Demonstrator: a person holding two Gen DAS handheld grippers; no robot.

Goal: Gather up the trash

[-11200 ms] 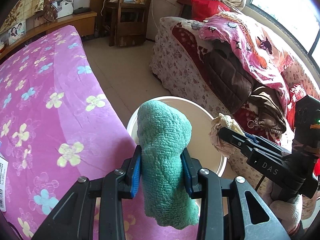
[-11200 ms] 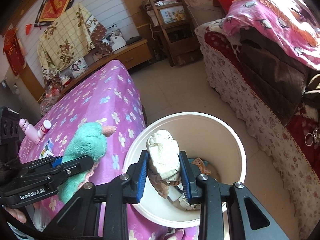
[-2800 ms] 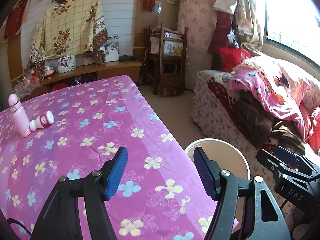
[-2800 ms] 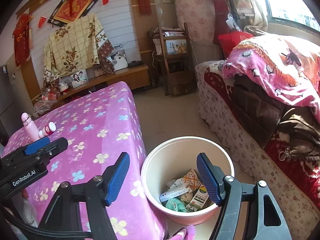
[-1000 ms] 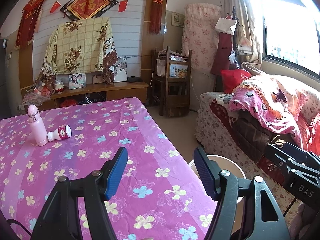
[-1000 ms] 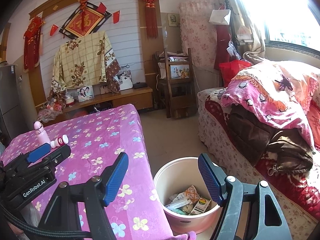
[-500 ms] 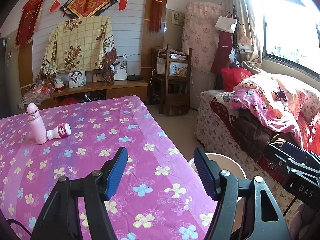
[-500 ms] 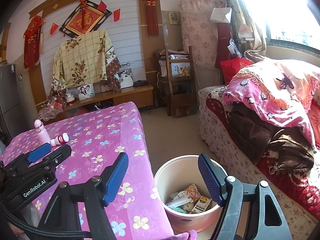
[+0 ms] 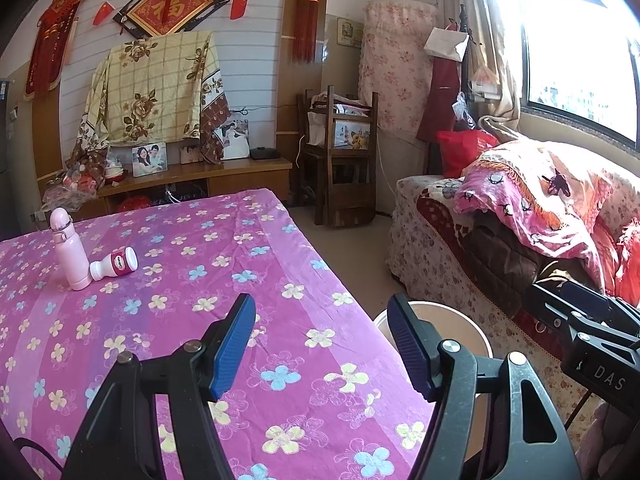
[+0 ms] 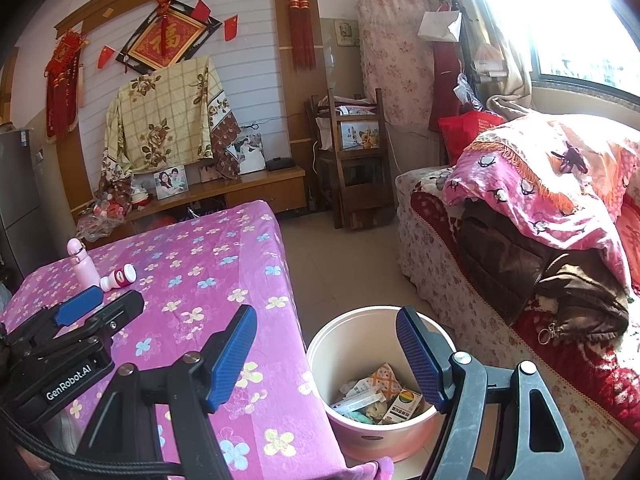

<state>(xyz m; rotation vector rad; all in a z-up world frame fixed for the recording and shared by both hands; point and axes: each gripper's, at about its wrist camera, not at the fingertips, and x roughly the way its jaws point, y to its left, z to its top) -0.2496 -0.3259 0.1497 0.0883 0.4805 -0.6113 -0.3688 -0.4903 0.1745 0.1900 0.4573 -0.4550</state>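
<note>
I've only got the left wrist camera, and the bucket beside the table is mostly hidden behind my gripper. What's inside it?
Observer: The right wrist view looks into the bucket. A heap of small boxes and wrappers lies at the bottom, well below the rim.
Operator: Is the right gripper carrying anything?
Observer: No. The right gripper is open, with nothing between its pads.
Operator: Where exactly does the bucket stand?
Observer: On the floor, close beside the hanging tablecloth and apart from the sofa.
</note>
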